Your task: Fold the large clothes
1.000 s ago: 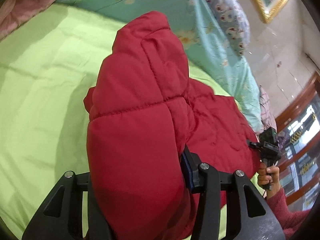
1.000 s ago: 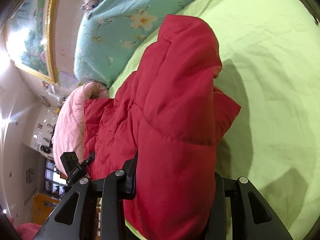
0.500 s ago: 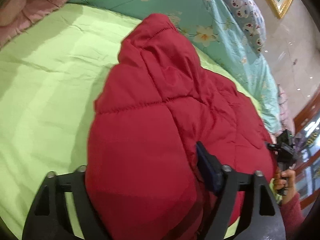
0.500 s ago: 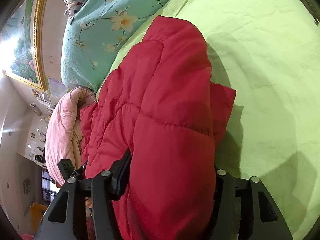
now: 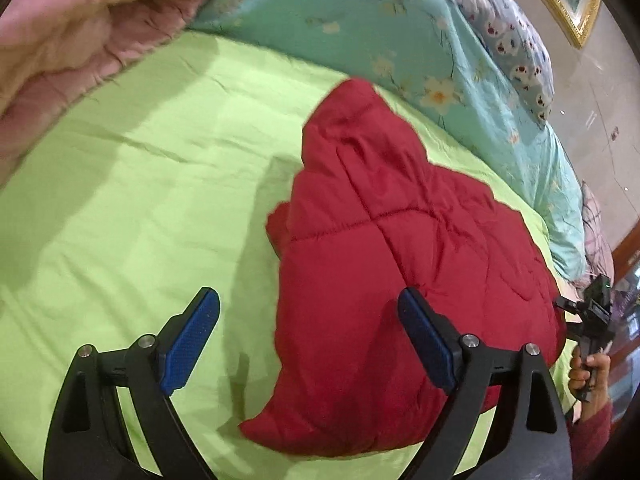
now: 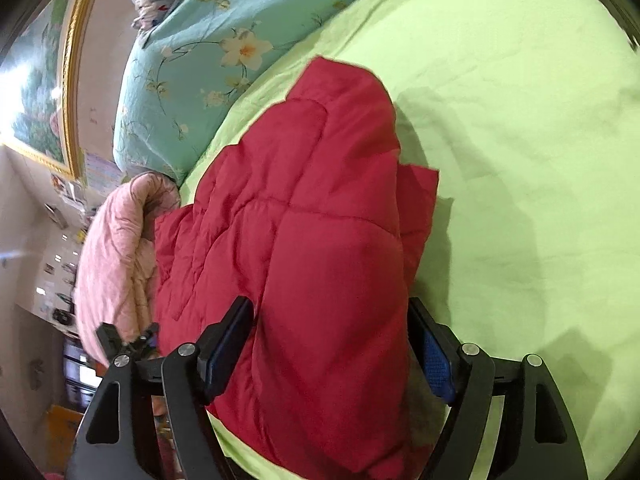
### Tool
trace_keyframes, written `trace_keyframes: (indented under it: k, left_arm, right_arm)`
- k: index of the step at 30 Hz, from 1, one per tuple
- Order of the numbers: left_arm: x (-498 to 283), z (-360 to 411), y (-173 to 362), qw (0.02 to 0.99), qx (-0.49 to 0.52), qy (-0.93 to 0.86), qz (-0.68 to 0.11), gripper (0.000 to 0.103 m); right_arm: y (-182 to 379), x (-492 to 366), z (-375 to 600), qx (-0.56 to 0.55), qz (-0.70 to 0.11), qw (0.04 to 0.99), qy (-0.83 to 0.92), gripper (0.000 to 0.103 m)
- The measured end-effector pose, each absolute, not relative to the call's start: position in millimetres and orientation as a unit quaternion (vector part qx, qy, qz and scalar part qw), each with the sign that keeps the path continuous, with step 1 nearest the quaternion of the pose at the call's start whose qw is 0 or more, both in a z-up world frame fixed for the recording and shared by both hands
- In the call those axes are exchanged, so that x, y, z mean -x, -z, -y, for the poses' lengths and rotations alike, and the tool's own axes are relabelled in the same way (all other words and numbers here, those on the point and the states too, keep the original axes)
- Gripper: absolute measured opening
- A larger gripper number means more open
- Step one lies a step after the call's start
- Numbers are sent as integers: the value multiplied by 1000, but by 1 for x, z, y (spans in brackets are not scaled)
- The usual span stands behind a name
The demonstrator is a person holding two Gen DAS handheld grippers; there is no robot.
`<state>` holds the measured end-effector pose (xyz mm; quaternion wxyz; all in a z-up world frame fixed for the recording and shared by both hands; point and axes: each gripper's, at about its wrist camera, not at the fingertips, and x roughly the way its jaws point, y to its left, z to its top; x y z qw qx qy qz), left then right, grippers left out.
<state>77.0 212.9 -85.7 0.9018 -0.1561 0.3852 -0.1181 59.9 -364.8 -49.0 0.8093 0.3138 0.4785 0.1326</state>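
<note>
A red puffer jacket [image 5: 384, 264] lies folded over on the lime green bedsheet [image 5: 140, 208]; it also shows in the right wrist view [image 6: 304, 240]. My left gripper [image 5: 308, 320] is open, its blue pads wide apart, with the jacket's near corner lying between and below the fingers. My right gripper [image 6: 332, 332] is open, its fingers standing on either side of the jacket's thick near edge. The right gripper also shows in the left wrist view [image 5: 592, 320], held in a hand at the jacket's right edge.
A pink quilt [image 5: 72, 32] is bunched at the far left of the bed, also in the right wrist view [image 6: 116, 256]. A teal floral duvet [image 5: 360, 24] and a patterned pillow [image 5: 508, 36] lie along the far side. Open green sheet [image 6: 520, 160] extends right of the jacket.
Both grippers held the jacket's edge one second ago. They lowered it onto the bed and opened; the left gripper has drawn back and its pads now stand free.
</note>
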Motion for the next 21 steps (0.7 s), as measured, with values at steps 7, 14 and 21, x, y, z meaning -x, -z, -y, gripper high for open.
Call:
trace_keyframes:
  k: [7,14,21]
  left_arm:
    - [-60,-190,59,920,128,132,-345,92]
    - [-55,-138,47,920,100,182,-333,92]
    - [-65,-98,55,918,58,190,-343,92]
  right_arm:
    - [2,-41,345,-199,-424,880,-77,79]
    - [-23,-44,282,-108,-388,909,-106,78]
    - [-4,-64,228,-46,-404,907,-110,77]
